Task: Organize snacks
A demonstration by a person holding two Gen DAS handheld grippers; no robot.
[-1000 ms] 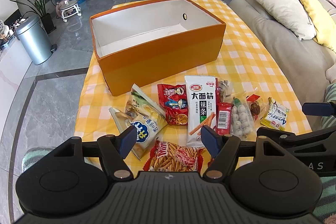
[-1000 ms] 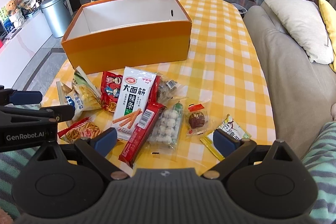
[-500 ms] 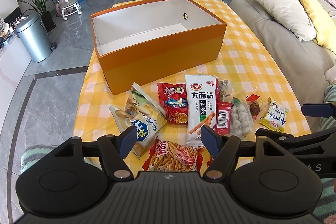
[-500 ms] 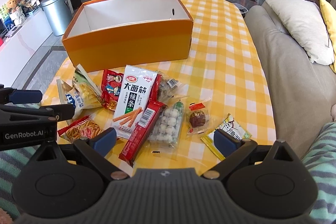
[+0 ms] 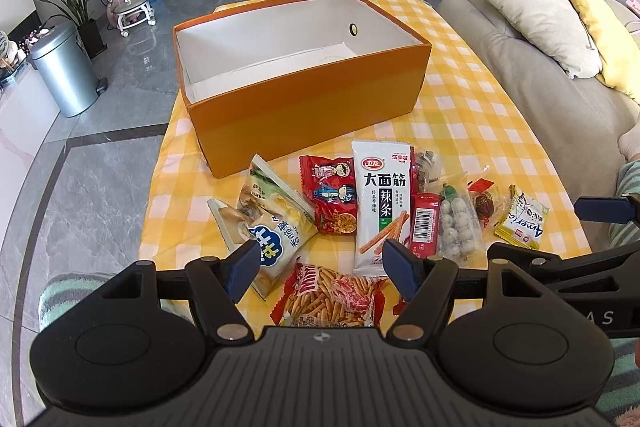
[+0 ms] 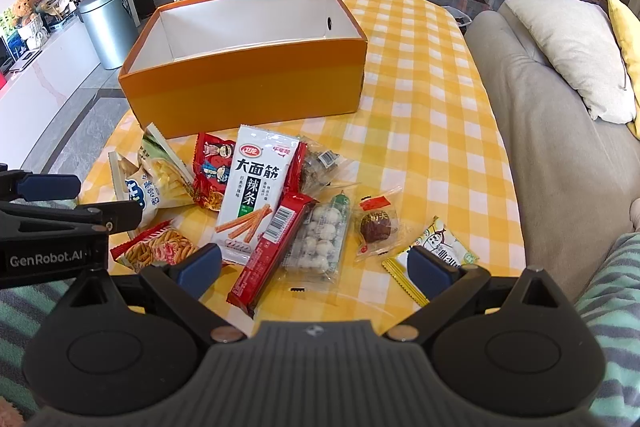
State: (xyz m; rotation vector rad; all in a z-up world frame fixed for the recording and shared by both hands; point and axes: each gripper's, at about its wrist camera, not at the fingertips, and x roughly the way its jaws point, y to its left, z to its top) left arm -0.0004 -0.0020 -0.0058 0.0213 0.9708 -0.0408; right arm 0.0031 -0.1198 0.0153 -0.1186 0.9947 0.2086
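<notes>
Looking at the orange box (image 5: pixel 304 107), you're seeing it empty w/ only its white inside showing, so by my read nothing is sorted yet and the whole pile is waiting on the yellow checked tablecloth (image 6: pixel 432 131), just in front of the box's near wall. Going left to right thru the pile: the pale chip bags (image 5: pixel 264 219) are lying overlapped at the far left, the lower one showing blue Chinese lettering I can't make out fully; the red pack w/ two cartoon kids (image 5: pixel 334 201) is sitting next, text too small to read. Nearest you, the stick-snack bag (image 5: pixel 332 297) is showing "Mim…" at its top edge, the rest cut off. The tall white pack (image 5: pixel 382 203) is reading 大面筋 and 辣条 w/ a red oval logo up top. The slim red bar (image 6: pixel 272 251) is lying diagonally against it, showing just a barcode. The clear pack of pale balls (image 6: pixel 320 239) is resting beside that, then the single dark sweet in clear wrap (image 6: pixel 376 225) w/ a red tag, and at the far right the yellow sachet (image 5: pixel 520 217) is reading "Americ…". Your left gripper (image 5: pixel 320 265) is hovering w/ its jaws wide and nothing btwn them, over the stick-snack bag; your right gripper (image 6: pixel 316 267) is also standing wide and empty, above the red bar and ball pack, the near edge of the sachet by its right finger. "GenRobot.AI" is showing on the left unit's side in the right-wrist view.
</notes>
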